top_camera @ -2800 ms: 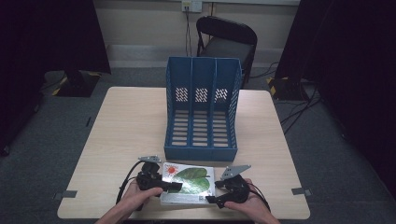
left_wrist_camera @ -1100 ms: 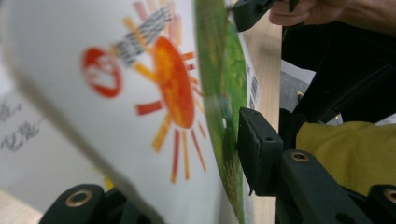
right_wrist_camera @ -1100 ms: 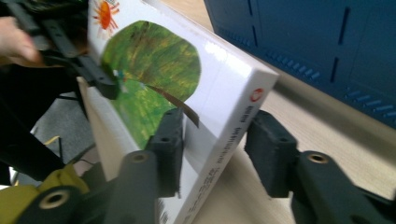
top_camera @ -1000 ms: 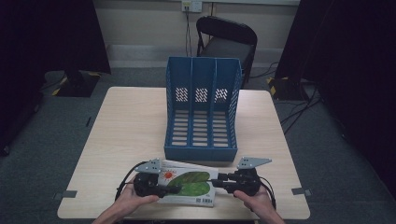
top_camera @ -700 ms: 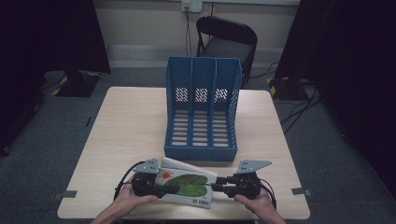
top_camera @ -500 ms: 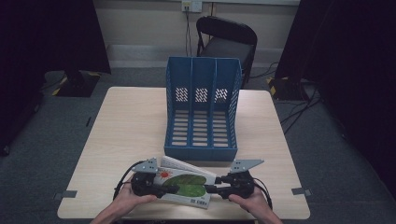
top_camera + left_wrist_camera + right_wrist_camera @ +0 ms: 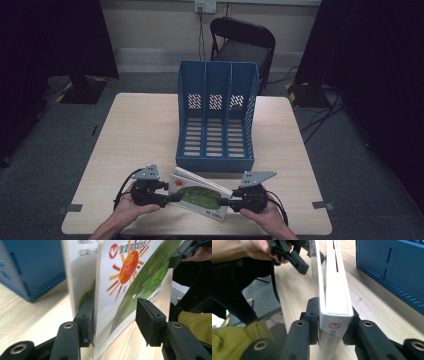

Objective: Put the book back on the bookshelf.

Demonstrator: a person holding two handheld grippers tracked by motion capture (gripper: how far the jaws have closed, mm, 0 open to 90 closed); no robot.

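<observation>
While glossy, the slab-shaped book (image 7: 199, 196) nears a perforated blue rack (image 7: 217, 120).

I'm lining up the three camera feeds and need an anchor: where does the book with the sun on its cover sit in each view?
High view: the book stands tilted at the table's near edge, between both grippers.
Left gripper view: centre, cover with the orange sun facing the camera, between the jaws.
Right gripper view: centre, seen spine-on, clamped by the jaws.
Shared landmark: the blue file rack, behind the book in the high view, upper left in the left gripper view, upper right in the right gripper view.
</observation>
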